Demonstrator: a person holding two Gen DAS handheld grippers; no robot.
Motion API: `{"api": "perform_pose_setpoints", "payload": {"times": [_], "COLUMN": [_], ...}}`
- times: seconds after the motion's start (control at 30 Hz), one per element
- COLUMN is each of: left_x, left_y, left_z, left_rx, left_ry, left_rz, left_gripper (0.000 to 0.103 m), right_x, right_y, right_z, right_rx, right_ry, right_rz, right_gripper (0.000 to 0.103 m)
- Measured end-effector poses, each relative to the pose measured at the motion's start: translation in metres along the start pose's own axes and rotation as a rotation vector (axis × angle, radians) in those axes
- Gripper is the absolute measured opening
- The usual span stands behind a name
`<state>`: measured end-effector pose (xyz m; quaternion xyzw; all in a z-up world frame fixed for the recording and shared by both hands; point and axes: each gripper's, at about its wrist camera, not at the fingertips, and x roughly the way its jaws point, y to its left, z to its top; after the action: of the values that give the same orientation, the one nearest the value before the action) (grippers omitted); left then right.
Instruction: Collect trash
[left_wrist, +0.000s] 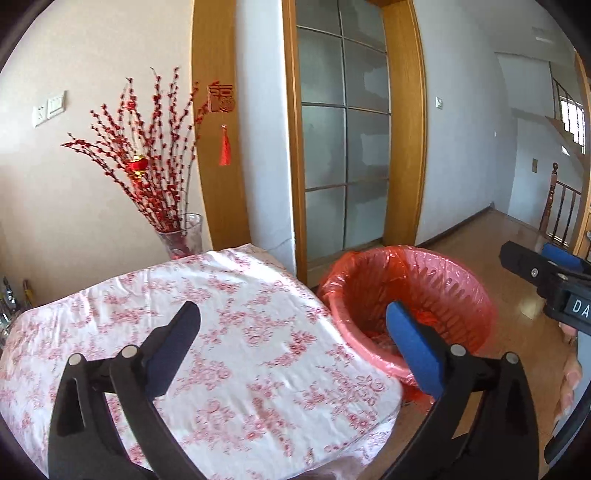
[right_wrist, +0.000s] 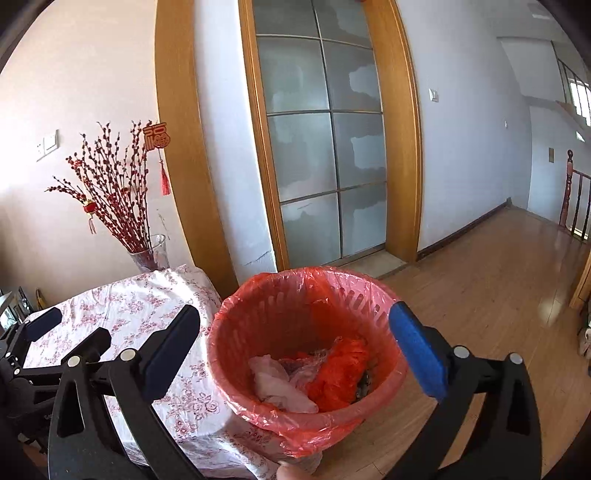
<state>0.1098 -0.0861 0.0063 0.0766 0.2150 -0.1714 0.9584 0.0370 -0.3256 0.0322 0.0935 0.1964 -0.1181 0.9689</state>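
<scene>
A pink basket bin lined with a red plastic bag (right_wrist: 236, 354) stands on the floor beside the table; it also shows in the left wrist view (left_wrist: 458, 291). Inside lie crumpled whitish trash (right_wrist: 277, 384) and red plastic (right_wrist: 340, 373). My right gripper (right_wrist: 295, 332) is open and empty, right above the bin's mouth. My left gripper (left_wrist: 291, 328) is open and empty, above the table's right edge, left of the bin. The right gripper shows in the left wrist view (left_wrist: 546, 269) and the left gripper in the right wrist view (right_wrist: 55, 332).
The table has a white cloth with red flowers (left_wrist: 229, 332). A glass vase of red branches (left_wrist: 181, 236) stands behind it by the wall. A frosted glass door (right_wrist: 325, 147) is straight ahead. Wooden floor (right_wrist: 498, 295) stretches right to a stair railing (right_wrist: 576, 199).
</scene>
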Motion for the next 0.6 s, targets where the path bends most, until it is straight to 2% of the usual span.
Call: {"api": "perform_pose_setpoints", "payload": {"times": [0.07, 0.2, 0.33, 0.47, 0.6], "left_x": [-0.014, -0.037, -0.058, -0.073, -0.081], "left_y": [0.011, 0.029, 0.042, 0.051, 0.059], "left_z": [-0.005, -0.015, -0.022, -0.027, -0.034], "left_rx": [-0.019, -0.057, -0.053, -0.069, -0.113], "left_ry": [-0.012, -0.03, -0.066, -0.085, -0.081], "left_rz": [0.049, 0.127, 0.198, 0.226, 0.224], "left_gripper": [0.099, 0.099, 0.099, 0.099, 0.099], "right_x": [-0.011, -0.026, -0.036, -0.042, -0.048], "right_y": [0.01, 0.028, 0.042, 0.049, 0.056], "right_z": [-0.004, -0.014, -0.025, -0.032, -0.037], "right_rx": [-0.014, -0.065, -0.106, -0.11, -0.123], "right_ry": [-0.033, -0.045, -0.053, -0.038, -0.032], "right_rz": [-0.016, -0.062, -0.089, -0.098, -0.097], "right_gripper": [0.101, 0.101, 0.101, 0.101, 0.101]}}
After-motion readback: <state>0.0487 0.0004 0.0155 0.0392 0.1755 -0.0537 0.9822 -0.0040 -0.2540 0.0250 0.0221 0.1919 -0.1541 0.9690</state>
